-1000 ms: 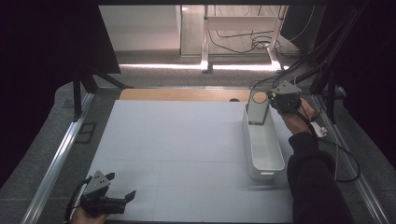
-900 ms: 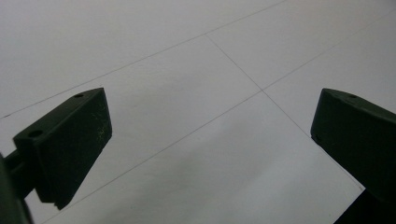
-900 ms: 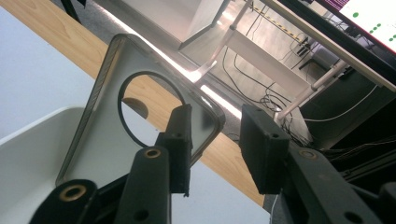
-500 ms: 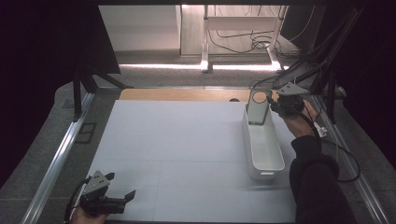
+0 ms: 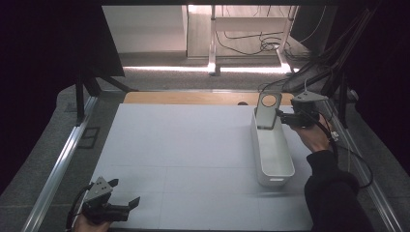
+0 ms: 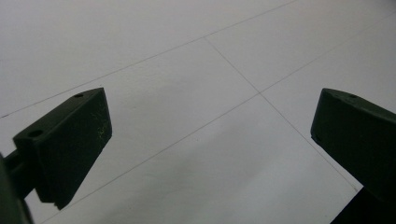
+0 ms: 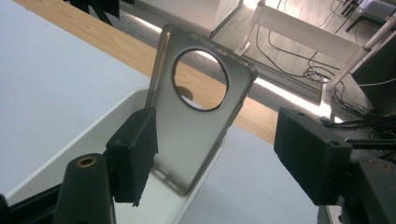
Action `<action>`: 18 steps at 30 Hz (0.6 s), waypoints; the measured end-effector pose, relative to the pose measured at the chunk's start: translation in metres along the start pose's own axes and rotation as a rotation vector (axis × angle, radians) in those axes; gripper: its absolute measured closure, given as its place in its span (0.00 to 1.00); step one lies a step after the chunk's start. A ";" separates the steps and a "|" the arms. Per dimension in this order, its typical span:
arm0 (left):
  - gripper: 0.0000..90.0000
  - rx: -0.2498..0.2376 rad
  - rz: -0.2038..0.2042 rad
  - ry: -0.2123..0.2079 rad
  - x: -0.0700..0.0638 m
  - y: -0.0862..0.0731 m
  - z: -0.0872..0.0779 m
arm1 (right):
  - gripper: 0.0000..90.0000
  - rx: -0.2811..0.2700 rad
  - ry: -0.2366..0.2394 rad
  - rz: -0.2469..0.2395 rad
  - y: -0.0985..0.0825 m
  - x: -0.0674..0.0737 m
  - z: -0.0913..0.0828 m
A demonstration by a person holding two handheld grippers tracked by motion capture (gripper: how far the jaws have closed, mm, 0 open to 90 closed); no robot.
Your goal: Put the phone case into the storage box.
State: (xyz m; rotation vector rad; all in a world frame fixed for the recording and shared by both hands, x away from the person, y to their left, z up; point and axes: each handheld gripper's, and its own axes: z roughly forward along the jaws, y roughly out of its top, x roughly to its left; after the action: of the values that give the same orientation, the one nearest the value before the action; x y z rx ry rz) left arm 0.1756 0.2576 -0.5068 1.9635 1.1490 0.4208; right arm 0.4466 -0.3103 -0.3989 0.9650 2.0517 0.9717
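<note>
The right gripper [image 7: 215, 154] has its jaws parted, and they have just been opening; between them stands a translucent grey phone case [image 7: 196, 116] with a round camera cut-out near its top. The left jaw sits just beside the case's edge, perhaps touching it, while the right jaw is well clear, so the case is released rather than clamped. The case stands nearly upright, its lower end inside the far end of a long white plastic bin [image 7: 93, 135] and its back leaning on the bin's end wall. In the high view the same case [image 5: 267, 110] rises from the bin [image 5: 273, 166], with the right gripper [image 5: 285, 117] just to its right, held by a hand in a dark sleeve.

The bin lies on a white table mat [image 5: 183, 154], lengthwise away from the person. Beyond the mat runs a strip of wooden tabletop [image 5: 193, 98], then a grey floor with a white desk frame and loose cables.

The left gripper [image 5: 128, 205] rests at the near left corner of the mat, well apart from the bin. Its jaws [image 6: 210, 140] stand wide open over bare mat crossed by thin lines, with nothing between them.
</note>
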 end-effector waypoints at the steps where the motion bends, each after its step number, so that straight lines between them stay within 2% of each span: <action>1: 0.00 0.001 -0.001 0.000 0.000 0.000 0.000 | 0.31 0.005 0.004 0.003 0.000 0.001 -0.001; 11: 0.00 -0.002 -0.007 -0.001 0.001 0.000 0.000 | 0.22 0.035 0.072 0.071 -0.004 0.012 -0.015; 18: 0.00 -0.003 -0.014 -0.003 0.001 -0.001 0.000 | 0.19 0.053 0.104 0.084 -0.008 0.022 -0.026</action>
State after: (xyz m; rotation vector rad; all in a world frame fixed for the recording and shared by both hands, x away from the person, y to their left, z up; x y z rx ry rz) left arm 0.1756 0.2589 -0.5071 1.9516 1.1585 0.4121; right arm 0.4124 -0.3044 -0.3982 1.0556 2.1466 1.0356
